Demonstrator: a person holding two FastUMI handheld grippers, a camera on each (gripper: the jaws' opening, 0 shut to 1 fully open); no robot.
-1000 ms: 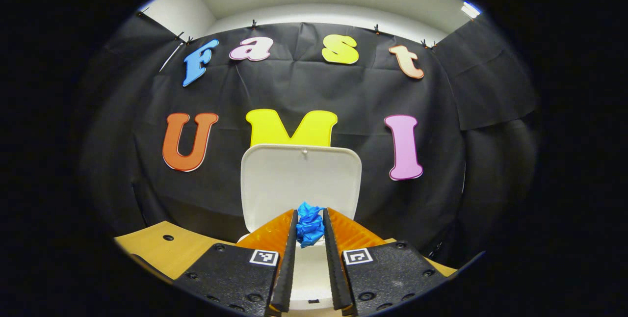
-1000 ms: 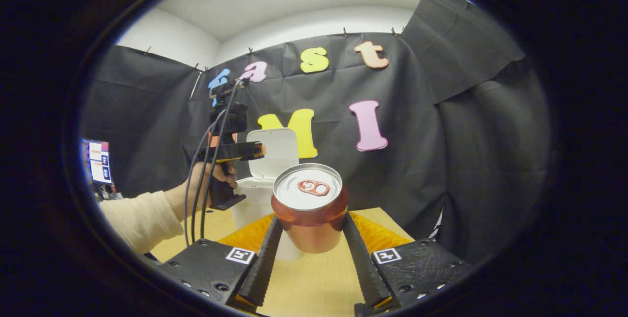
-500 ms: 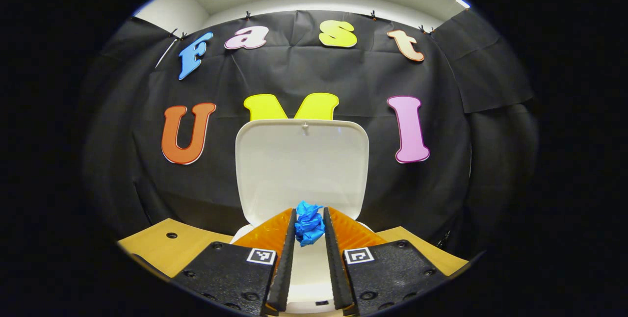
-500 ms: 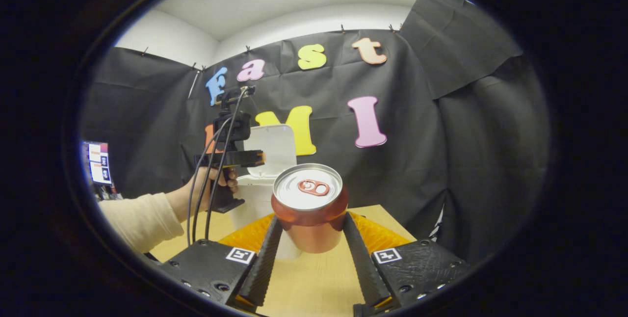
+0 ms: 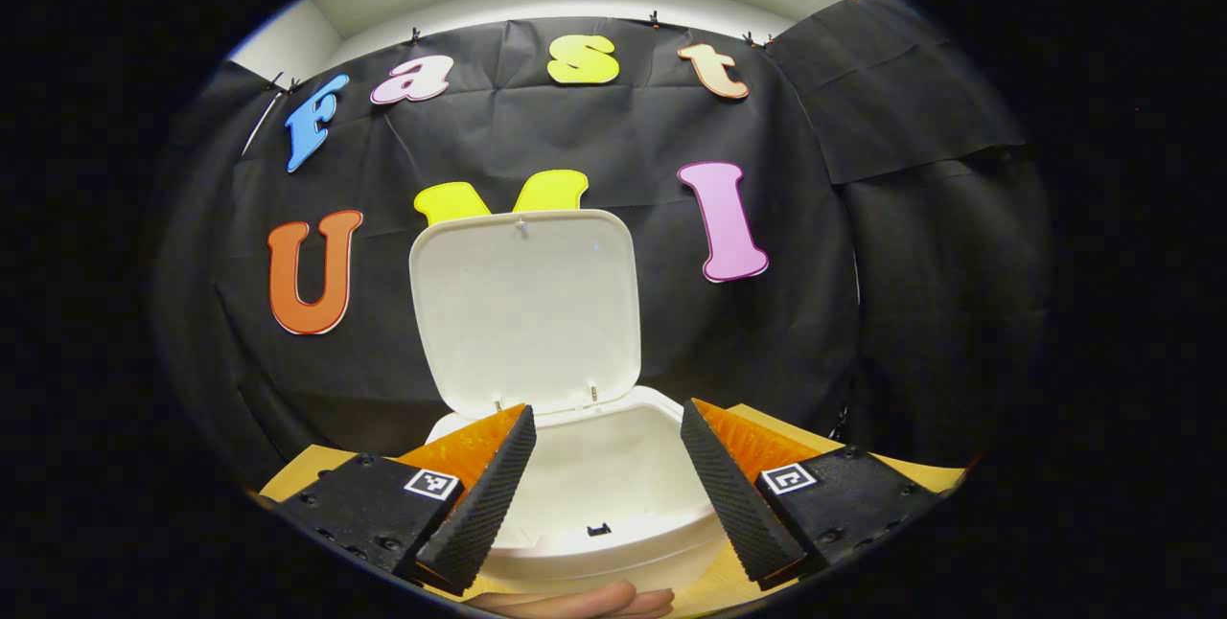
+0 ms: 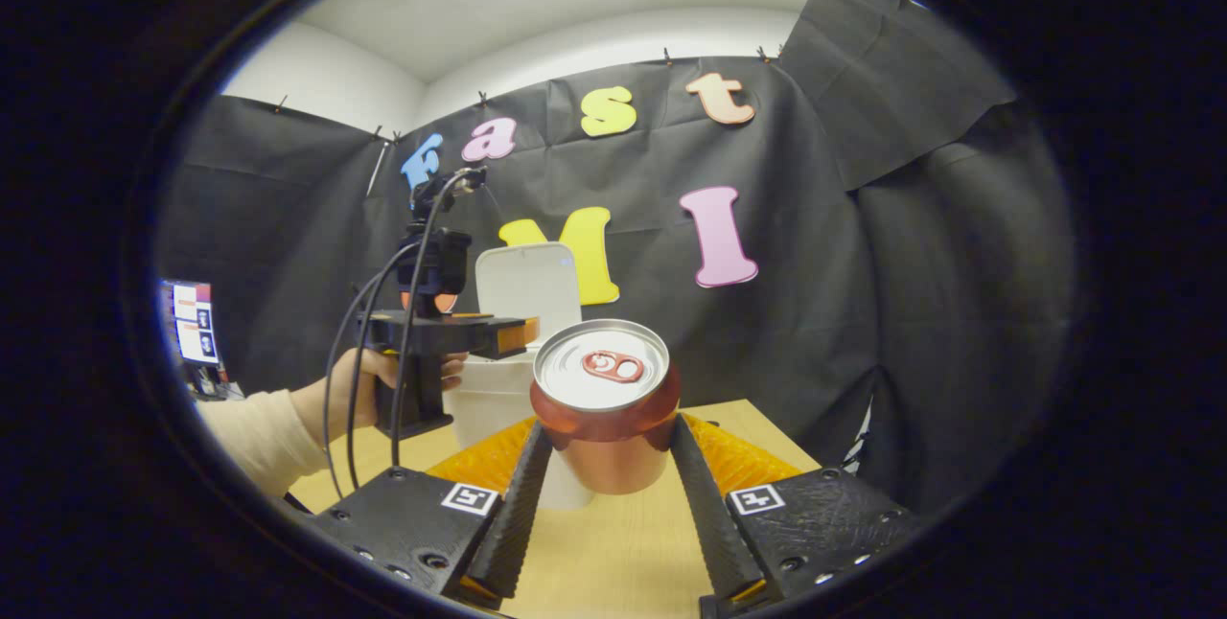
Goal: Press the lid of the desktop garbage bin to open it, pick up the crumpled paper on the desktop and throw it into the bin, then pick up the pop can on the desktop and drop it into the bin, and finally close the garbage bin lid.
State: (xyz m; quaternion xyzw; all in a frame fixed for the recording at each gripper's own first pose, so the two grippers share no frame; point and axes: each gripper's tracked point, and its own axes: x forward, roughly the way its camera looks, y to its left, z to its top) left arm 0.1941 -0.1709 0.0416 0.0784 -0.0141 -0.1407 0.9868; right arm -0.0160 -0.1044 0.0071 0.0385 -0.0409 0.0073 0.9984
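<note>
The white desktop bin [image 5: 613, 542] stands with its lid [image 5: 527, 312] tipped up and its mouth showing. My left gripper [image 5: 606, 413] hangs open just above that mouth, with nothing between its fingers. In the right gripper view the red pop can [image 6: 602, 408] stands upright on the wooden table [image 6: 613, 552], and my right gripper [image 6: 611, 427] is shut on its sides. Farther off to the left in that view, a hand [image 6: 369, 379] holds the left gripper [image 6: 518, 333] level over the bin [image 6: 489, 399], whose lid [image 6: 527, 279] stands behind it.
The black cloth wall stands close behind the bin. A fingertip [image 5: 575, 602] shows at the bottom edge of the left gripper view. A sleeve [image 6: 249, 427] reaches in from the left, with a small screen [image 6: 192, 317] beyond it. Bare table [image 5: 920, 473] lies right of the bin.
My left gripper has opened and the blue crumpled paper has left its fingers. It moved closer over the bin and tilted down. The right gripper and can have stayed still.
</note>
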